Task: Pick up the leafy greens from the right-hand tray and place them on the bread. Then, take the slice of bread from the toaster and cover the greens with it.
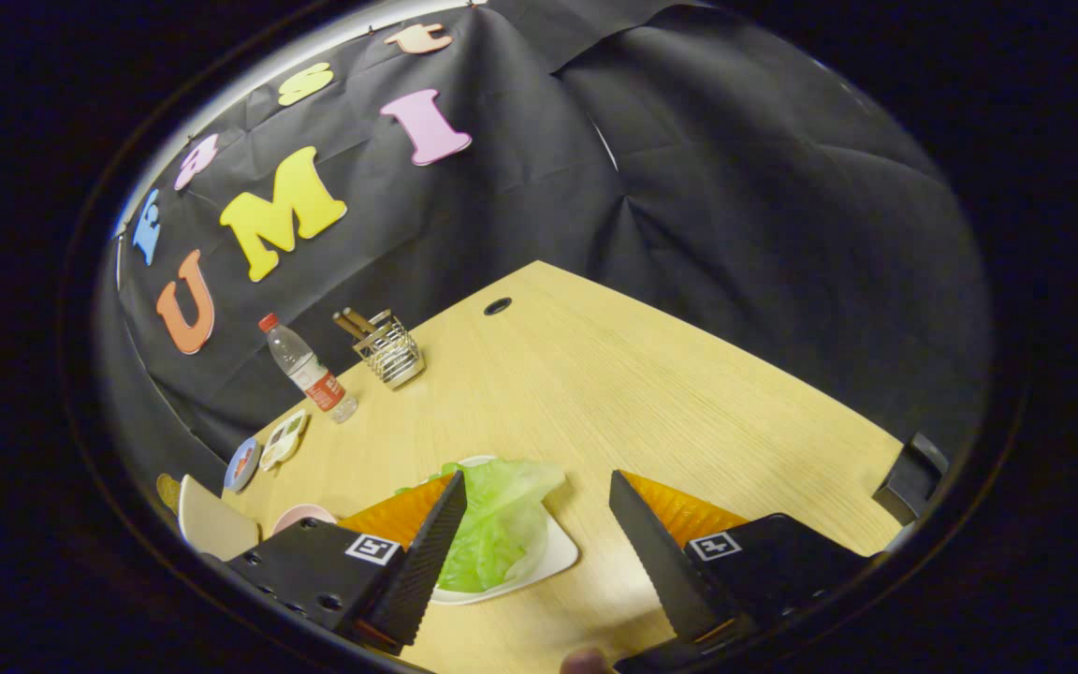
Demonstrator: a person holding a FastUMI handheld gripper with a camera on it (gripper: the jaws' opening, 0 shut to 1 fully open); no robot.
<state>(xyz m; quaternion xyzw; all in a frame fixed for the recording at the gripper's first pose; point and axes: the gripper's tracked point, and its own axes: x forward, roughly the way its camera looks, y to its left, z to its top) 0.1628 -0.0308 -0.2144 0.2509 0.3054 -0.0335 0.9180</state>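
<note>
Pale green leafy greens (500, 524) lie heaped on a white tray (558, 556) on the wooden table. My gripper (537, 491) hovers above them with its fingers wide apart and nothing between them. The left finger (427, 552) overlaps the left side of the greens and hides part of the tray. The right finger (656, 552) stands over bare table to the right of the tray. The greens sit between the fingers, nearer the left one.
Beyond the left finger are a pink bowl (303, 516), a beige plate (213, 530) and small dishes (283, 440). Farther back stand a water bottle (309, 378) and a wire holder with sticks (389, 350). A cable hole (498, 306) marks the far table edge. A dark object (913, 477) sits at the right edge.
</note>
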